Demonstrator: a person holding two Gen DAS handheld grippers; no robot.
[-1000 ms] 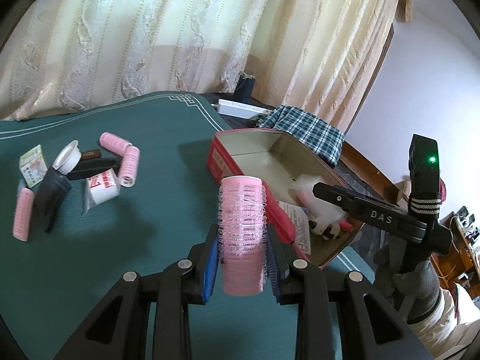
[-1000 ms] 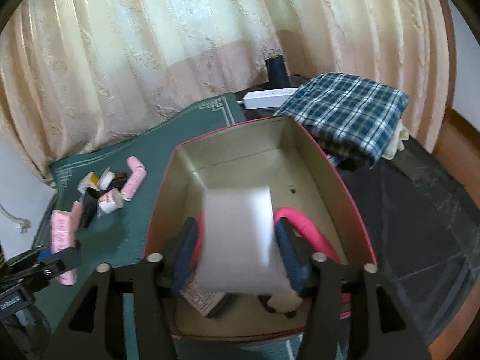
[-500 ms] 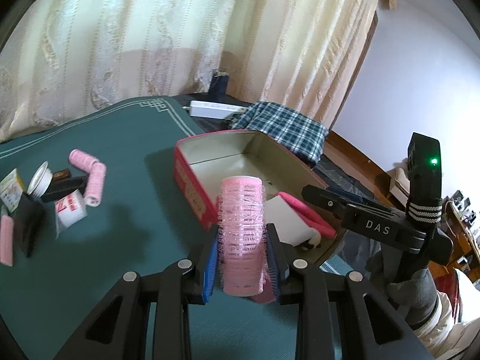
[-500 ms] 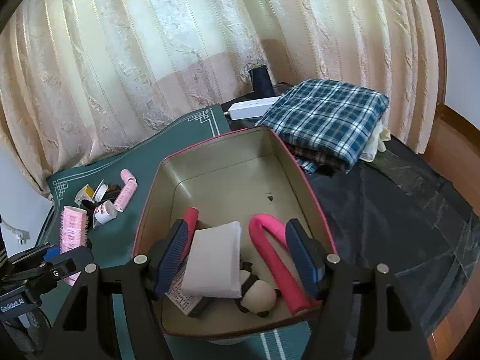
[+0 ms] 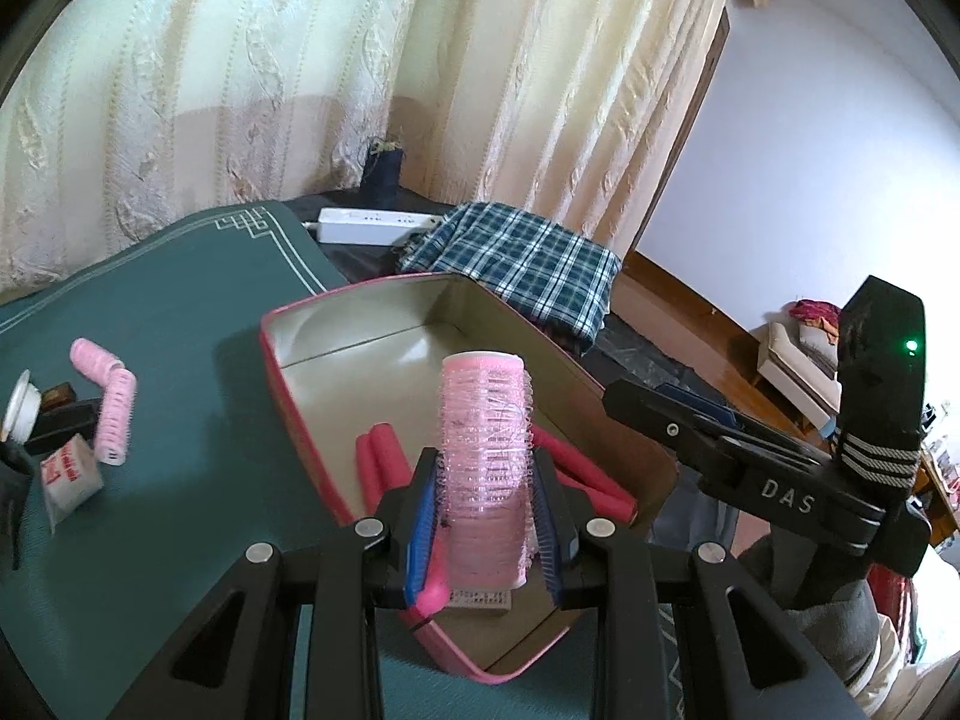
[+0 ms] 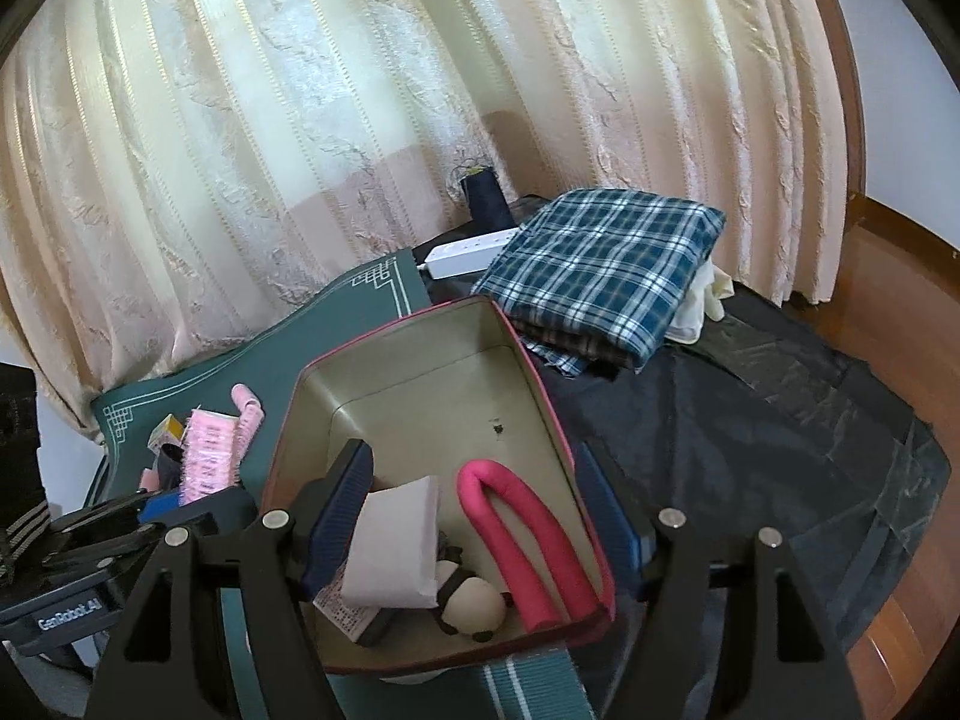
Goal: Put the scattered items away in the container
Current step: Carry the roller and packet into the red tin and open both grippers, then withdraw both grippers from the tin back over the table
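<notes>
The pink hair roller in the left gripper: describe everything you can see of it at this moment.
The pink hair roller is a translucent pink plastic cylinder, bristly all round, with a pale rim at its top end. It stands upright, clamped at its lower half between the blue pads of the left gripper, which is shut on it. It hangs above the near end of the open pink tin; nothing but the pads visibly touches it.
</notes>
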